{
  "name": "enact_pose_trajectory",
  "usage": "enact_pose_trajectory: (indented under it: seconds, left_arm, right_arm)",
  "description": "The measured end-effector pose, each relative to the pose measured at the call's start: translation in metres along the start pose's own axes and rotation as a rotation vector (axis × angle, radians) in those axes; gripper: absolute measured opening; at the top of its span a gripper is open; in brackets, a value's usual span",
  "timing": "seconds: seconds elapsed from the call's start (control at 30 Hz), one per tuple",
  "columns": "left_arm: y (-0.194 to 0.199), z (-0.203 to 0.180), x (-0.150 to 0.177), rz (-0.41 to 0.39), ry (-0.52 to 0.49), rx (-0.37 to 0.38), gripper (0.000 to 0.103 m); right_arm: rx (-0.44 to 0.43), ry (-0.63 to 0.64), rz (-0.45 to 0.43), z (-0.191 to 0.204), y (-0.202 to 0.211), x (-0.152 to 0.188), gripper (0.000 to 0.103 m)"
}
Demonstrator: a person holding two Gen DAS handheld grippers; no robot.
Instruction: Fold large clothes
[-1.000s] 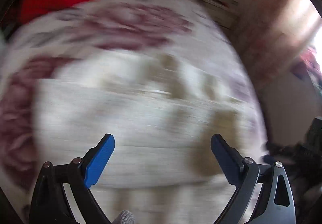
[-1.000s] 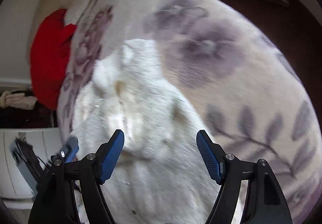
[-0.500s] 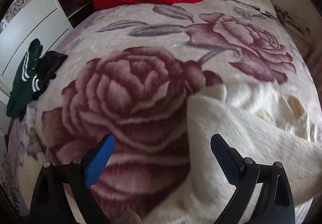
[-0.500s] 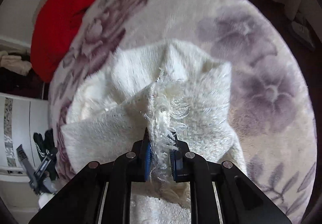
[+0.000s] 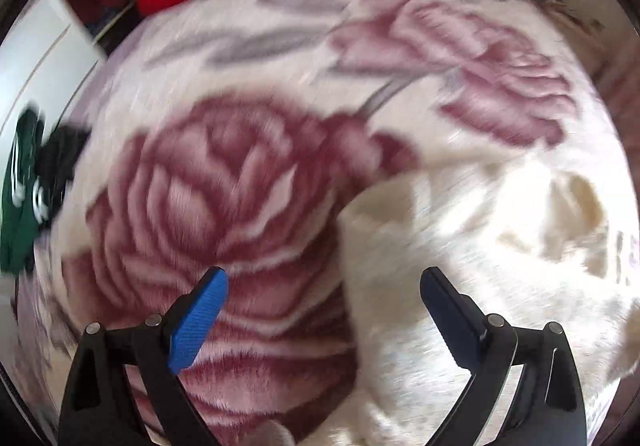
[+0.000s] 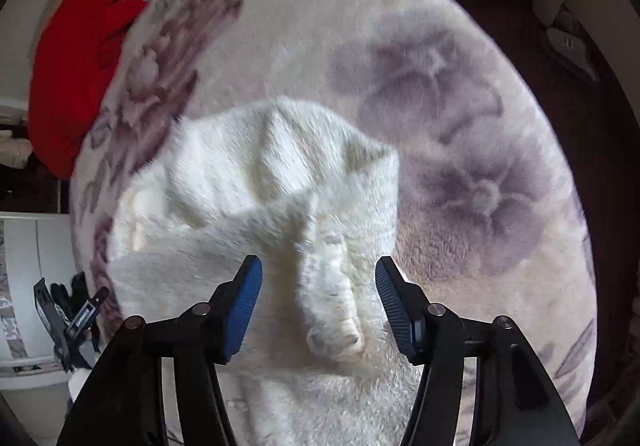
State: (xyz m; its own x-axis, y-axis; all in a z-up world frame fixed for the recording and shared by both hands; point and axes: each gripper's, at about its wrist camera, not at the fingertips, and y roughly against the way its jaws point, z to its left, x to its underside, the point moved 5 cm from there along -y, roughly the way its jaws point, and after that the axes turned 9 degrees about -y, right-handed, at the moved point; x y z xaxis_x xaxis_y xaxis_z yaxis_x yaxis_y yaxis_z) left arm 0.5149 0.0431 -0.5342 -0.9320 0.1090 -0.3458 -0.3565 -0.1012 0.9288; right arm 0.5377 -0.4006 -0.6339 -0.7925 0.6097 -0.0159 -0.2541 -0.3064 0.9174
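Rose-printed bedspread filled both views; only the left showed green clothing, only the right a dark floor. White fleece garment lay on it. Right gripper had just been opening, a fold between untouched pads; left gripper gaped, empty.

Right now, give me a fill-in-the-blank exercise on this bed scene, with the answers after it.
1. The fluffy garment on the bed is ____ in colour.
2. The blanket under it is printed with large ____.
3. The pillow at the bed's far end is ____.
4. The right gripper has just been opening; its jaws now stand ____.

Answers: white; roses; red; open
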Motion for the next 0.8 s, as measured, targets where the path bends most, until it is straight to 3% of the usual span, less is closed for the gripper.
enact_pose_trajectory:
  seconds: [0.1,0.2,0.27,0.3,0.33,0.4,0.47,0.53,0.67,0.77,0.8]
  left_arm:
    - [-0.011,-0.038,-0.033,-0.007,-0.167,0.035,0.099]
    - [-0.056,-0.078,-0.052,0.062,-0.354,0.017,0.095]
    - [-0.085,-0.095,-0.057,0.097,-0.440,0.017,0.057]
    - [-0.093,-0.098,-0.058,0.107,-0.450,0.014,0.043]
    - [-0.096,-0.096,-0.063,0.085,-0.432,0.022,0.033]
    - [-0.095,-0.084,-0.073,0.062,-0.342,0.118,0.017]
    - [-0.097,-0.067,-0.081,0.070,-0.236,0.188,0.017]
    - [-0.108,-0.058,-0.084,0.078,-0.179,0.233,0.016]
    - [-0.122,-0.056,-0.090,0.119,-0.091,0.318,0.017]
    - [-0.106,-0.055,-0.091,0.130,-0.078,0.336,0.024]
    - [-0.096,-0.056,-0.089,0.112,-0.079,0.337,0.027]
  right_arm:
    - [0.023,0.046,-0.017,0.017,0.015,-0.013,0.061]
    - [0.002,0.084,0.017,0.058,-0.005,-0.027,0.061]
    - [0.012,0.142,0.058,0.090,-0.032,-0.031,0.061]
    - [0.001,0.188,0.080,0.106,-0.047,-0.032,0.061]
    - [0.009,0.212,0.102,0.119,-0.063,-0.033,0.061]
    - [0.031,0.235,0.145,0.137,-0.095,-0.034,0.061]
    - [0.041,0.238,0.193,0.147,-0.127,-0.033,0.059]
    - [0.054,0.251,0.202,0.152,-0.146,-0.033,0.015]
    - [0.135,0.226,0.065,0.147,-0.150,-0.055,0.012]
    - [0.178,0.207,0.135,0.142,-0.157,-0.057,0.013]
    - [0.198,0.231,0.127,0.146,-0.150,-0.055,0.019]
